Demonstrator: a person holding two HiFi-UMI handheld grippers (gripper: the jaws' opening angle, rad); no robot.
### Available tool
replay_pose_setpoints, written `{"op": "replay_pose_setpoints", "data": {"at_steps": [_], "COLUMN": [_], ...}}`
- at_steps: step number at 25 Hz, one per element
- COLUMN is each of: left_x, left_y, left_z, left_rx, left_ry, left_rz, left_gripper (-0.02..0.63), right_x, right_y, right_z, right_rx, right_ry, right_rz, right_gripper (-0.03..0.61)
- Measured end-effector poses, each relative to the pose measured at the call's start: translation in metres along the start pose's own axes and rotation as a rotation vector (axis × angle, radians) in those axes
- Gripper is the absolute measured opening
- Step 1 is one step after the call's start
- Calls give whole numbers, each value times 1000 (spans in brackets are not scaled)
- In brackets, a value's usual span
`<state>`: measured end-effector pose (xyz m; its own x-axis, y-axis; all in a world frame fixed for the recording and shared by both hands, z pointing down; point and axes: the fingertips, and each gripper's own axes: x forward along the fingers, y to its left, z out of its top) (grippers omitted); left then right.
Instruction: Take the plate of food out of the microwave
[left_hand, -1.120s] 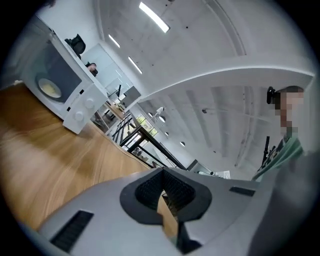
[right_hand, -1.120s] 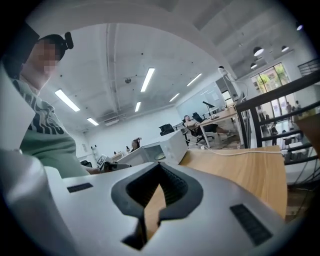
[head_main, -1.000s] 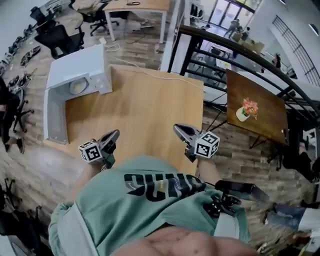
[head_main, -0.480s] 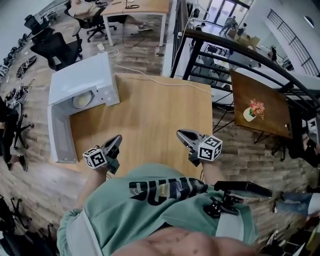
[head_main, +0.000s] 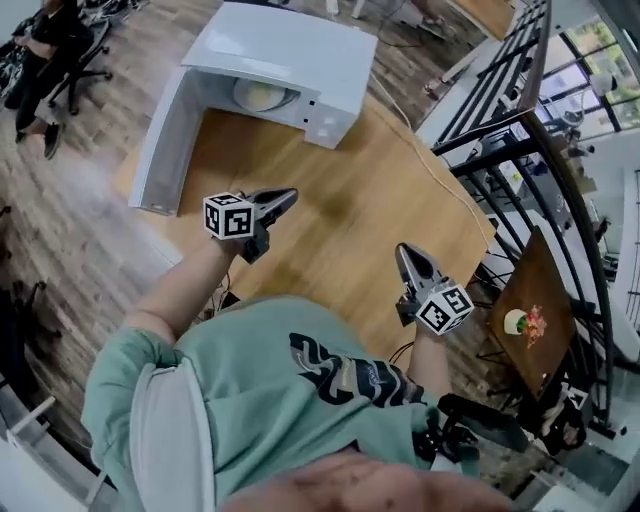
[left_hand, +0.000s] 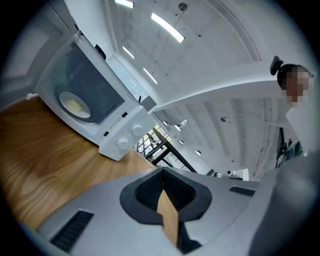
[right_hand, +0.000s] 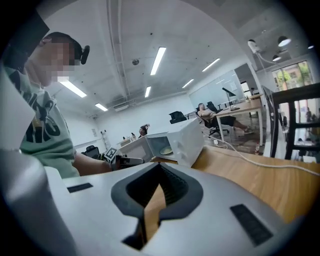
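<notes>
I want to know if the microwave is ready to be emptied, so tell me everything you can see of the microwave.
The microwave is a white, boxy countertop unit that looks like painted metal and plastic. It stands upright at the far end of the wooden table, resting on that alone. Its door is swung wide open. Inside sits a plate of pale food. Two round knobs sit on its control panel.
</notes>
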<state>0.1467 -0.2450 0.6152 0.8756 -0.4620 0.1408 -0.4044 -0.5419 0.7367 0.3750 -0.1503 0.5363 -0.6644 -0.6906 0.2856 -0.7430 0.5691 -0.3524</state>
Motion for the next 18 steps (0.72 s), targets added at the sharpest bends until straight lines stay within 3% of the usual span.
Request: {"op": "replay_pose_setpoints", "data": {"at_steps": [4, 7, 12, 18], "left_x": [-5, -10, -27, -33], "left_y": [56, 106, 187, 254], "left_z": [20, 43, 81, 133], "left_rx": [9, -35, -155, -175], "left_ry": [-43, -111, -252, -325], "left_rz": [145, 256, 436, 597], "left_gripper": [-2, -2, -2, 22], "right_x": [57, 95, 144, 167], "right_y": [-10, -10, -7, -27], "right_z": [13, 18, 3, -22], "right_rx": [-70, -78, -49, 30], "right_ry": [44, 53, 102, 138], "right_rz": [87, 144, 224, 233], "right_gripper": [8, 8, 8, 8]}}
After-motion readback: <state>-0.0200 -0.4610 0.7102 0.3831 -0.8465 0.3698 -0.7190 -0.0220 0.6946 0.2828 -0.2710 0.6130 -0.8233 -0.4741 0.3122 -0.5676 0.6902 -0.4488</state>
